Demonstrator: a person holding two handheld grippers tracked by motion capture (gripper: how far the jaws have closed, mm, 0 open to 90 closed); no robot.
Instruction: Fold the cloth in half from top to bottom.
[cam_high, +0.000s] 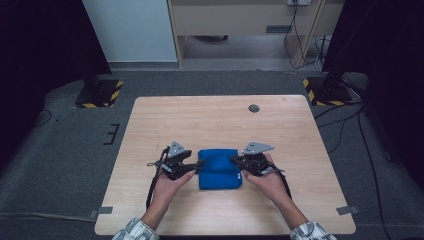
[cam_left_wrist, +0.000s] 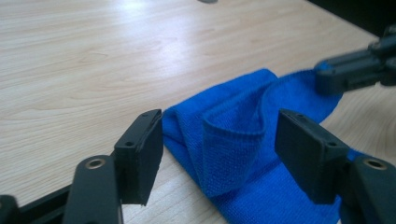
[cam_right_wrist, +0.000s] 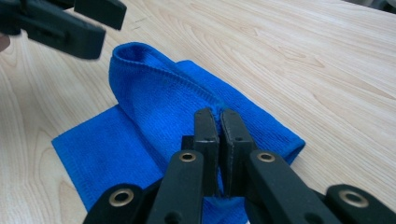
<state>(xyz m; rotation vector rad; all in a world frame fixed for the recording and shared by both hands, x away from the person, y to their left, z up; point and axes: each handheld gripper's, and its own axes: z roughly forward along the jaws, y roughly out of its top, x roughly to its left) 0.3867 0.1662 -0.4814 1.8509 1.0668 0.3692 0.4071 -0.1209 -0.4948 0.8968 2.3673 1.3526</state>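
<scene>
Left gripper (cam_left_wrist: 219, 154) agape, right gripper (cam_right_wrist: 219, 122) clamped

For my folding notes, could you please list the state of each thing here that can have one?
blue cloth: partly folded, one edge lifted off the table.
left gripper: open, jaws either side of a cloth fold, not pressing.
right gripper: shut on the cloth's edge.
</scene>
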